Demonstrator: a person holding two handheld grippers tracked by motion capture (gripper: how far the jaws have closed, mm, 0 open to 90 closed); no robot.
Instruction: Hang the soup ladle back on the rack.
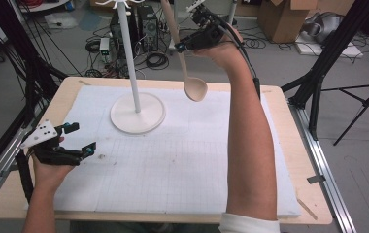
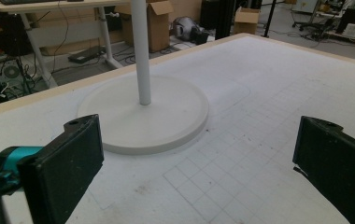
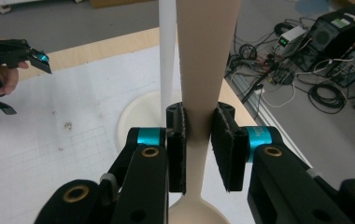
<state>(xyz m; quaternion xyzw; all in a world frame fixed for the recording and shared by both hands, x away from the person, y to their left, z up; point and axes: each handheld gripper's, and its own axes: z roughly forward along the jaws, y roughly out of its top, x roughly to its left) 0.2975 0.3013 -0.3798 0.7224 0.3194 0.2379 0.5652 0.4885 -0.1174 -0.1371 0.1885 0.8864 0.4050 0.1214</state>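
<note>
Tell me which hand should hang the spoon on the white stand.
The right. Its gripper is already shut on the spoon, held up beside the stand's pole. The left gripper sits open, holding nothing, low over the mat, farther from the hooks.

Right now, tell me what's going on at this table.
A person works with a two-jaw gripper in each hand. The right gripper is shut on the handle of a long beige wooden spoon, holding it in the air, bowl down, beside the white pole of a round-based white stand. The stand sits on a white gridded mat. The left gripper rests low at the mat's left edge, jaws open and holding nothing.
</note>
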